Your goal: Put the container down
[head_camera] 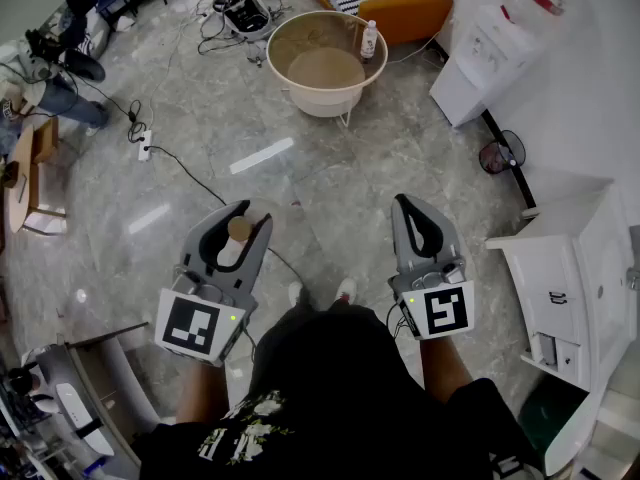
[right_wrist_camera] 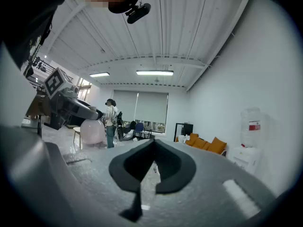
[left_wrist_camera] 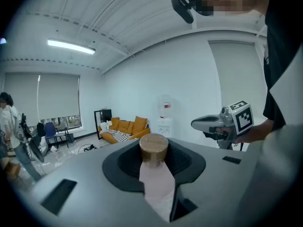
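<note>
The container [head_camera: 233, 247] is a pale pink bottle with a round tan lid [head_camera: 239, 229]. It lies lengthwise between the jaws of my left gripper [head_camera: 238, 236], which is shut on it, held over the floor in front of the person. In the left gripper view the container [left_wrist_camera: 156, 181] fills the gap of the left gripper [left_wrist_camera: 154, 151], with its lid [left_wrist_camera: 153, 148] at the tips. My right gripper [head_camera: 404, 206] hangs at about the same height to the right, shut and empty; in its own view the right gripper [right_wrist_camera: 154, 144] has its tips meeting with nothing between them.
Ahead stands a round table [head_camera: 290, 30] with a small bottle [head_camera: 369, 40] on it, and an orange sofa [head_camera: 405, 3] behind. A water dispenser [head_camera: 488, 43] and white cabinet [head_camera: 570, 268] line the right wall. Cables [head_camera: 140, 133] cross the floor, and a person [head_camera: 55, 78] stands far left.
</note>
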The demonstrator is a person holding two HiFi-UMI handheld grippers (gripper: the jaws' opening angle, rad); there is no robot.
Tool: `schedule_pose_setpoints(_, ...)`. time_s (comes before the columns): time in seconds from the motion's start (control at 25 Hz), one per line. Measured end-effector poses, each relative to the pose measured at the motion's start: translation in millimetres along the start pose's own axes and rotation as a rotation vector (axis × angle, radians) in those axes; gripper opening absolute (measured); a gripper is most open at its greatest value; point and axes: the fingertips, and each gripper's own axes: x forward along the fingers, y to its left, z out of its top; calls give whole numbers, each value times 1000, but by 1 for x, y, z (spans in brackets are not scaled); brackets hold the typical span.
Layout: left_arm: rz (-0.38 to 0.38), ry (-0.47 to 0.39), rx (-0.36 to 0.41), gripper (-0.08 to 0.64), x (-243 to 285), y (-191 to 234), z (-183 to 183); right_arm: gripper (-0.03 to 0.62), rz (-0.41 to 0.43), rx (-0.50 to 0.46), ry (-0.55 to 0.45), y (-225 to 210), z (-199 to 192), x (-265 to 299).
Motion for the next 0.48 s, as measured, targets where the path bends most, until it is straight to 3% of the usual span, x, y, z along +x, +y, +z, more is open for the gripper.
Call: schedule_pose_setpoints(0.48,47,13,-26,132,13,-26,-4,-5,63,37,-23,-18,-14,-12)
